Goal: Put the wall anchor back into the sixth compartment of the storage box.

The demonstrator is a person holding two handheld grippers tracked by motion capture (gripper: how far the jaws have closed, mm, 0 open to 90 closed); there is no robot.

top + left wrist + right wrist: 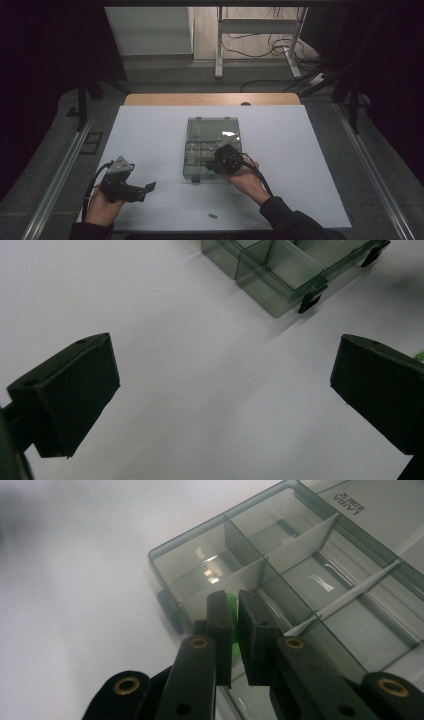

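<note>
Jaws: right gripper point(234, 630) pinches a green piece point(232, 611) above the box's point(320, 565) near edge — left gripper point(225, 390) gapes over bare table point(200, 365).

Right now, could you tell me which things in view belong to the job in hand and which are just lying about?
In the job:
- right gripper, shut on a small green piece
- clear compartment box, lid open
- second green piece on the table, probably next

Just lying about:
- left gripper, open, idle over the white table
- cables on the floor
</note>
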